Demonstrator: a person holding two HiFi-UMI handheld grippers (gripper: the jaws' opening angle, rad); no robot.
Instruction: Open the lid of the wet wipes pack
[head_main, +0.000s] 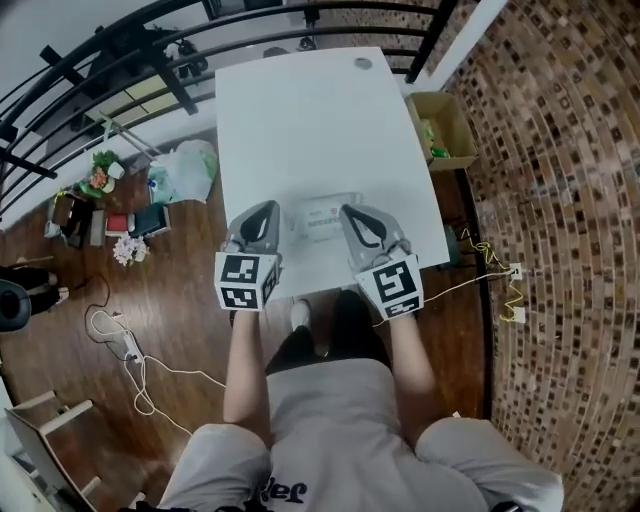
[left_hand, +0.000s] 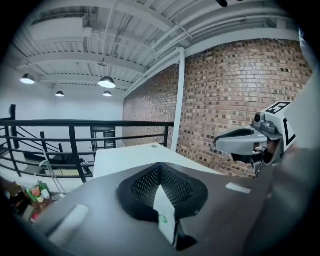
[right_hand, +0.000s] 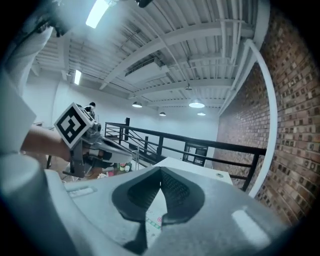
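The wet wipes pack (head_main: 322, 215), white with pale print, lies flat near the front edge of the white table (head_main: 310, 120). My left gripper (head_main: 262, 215) hangs just left of the pack and my right gripper (head_main: 352, 215) just right of it, both pointing away from me. In the left gripper view the jaws of the left gripper (left_hand: 160, 167) meet at their tips, and a strip of the pack (left_hand: 165, 215) shows below them. The right gripper (right_hand: 160, 172) is likewise shut on nothing, with the pack (right_hand: 152, 220) under it. Each gripper shows in the other's view: right gripper (left_hand: 240, 140), left gripper (right_hand: 112, 150).
A cardboard box (head_main: 445, 130) stands beside the table's right edge. A black railing (head_main: 100, 60) runs behind and to the left. A plastic bag (head_main: 190, 165), books and a cable (head_main: 130, 350) lie on the wooden floor at the left. A brick wall (head_main: 560, 200) is at the right.
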